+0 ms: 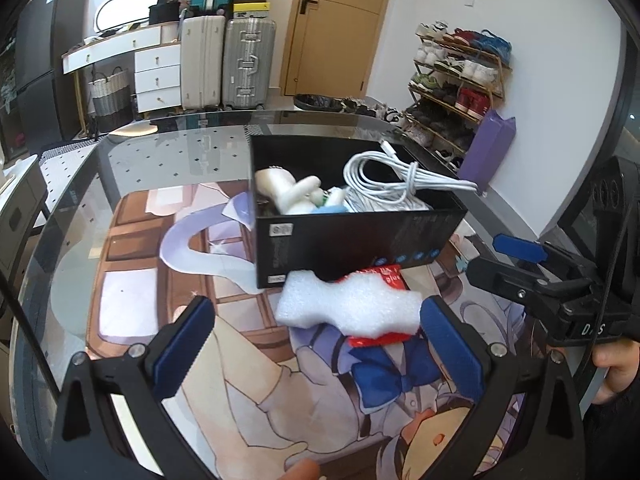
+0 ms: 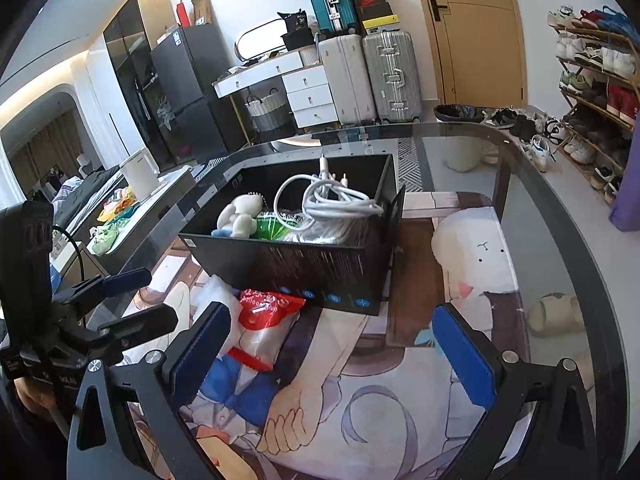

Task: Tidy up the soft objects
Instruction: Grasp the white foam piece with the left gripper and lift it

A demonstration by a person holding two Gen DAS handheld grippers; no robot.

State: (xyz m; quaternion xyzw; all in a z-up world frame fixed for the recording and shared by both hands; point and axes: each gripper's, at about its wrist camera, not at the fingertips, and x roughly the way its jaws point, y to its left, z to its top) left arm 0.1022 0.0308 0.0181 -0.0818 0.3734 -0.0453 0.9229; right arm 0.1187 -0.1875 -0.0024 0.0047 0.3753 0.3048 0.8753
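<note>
A black box (image 1: pixel 340 236) stands on the printed mat and holds a white plush toy (image 1: pixel 286 192), a coiled white cable (image 1: pixel 392 180) and a green packet (image 2: pixel 272 228). A white foam piece (image 1: pixel 348 306) lies on a red-and-clear bag (image 1: pixel 384 276) just in front of the box. My left gripper (image 1: pixel 320 352) is open and empty, with the foam between and just beyond its fingertips. My right gripper (image 2: pixel 332 356) is open and empty, with the red bag (image 2: pixel 264 320) by its left finger. The box (image 2: pixel 312 264) lies ahead of it.
The glass table (image 1: pixel 160 160) carries an anime-print mat (image 1: pixel 248 360). The right gripper shows in the left wrist view (image 1: pixel 532 268); the left gripper shows in the right wrist view (image 2: pixel 112 300). A purple bag (image 1: pixel 488 148), a shoe rack (image 1: pixel 456 84) and suitcases (image 1: pixel 248 64) stand beyond the table.
</note>
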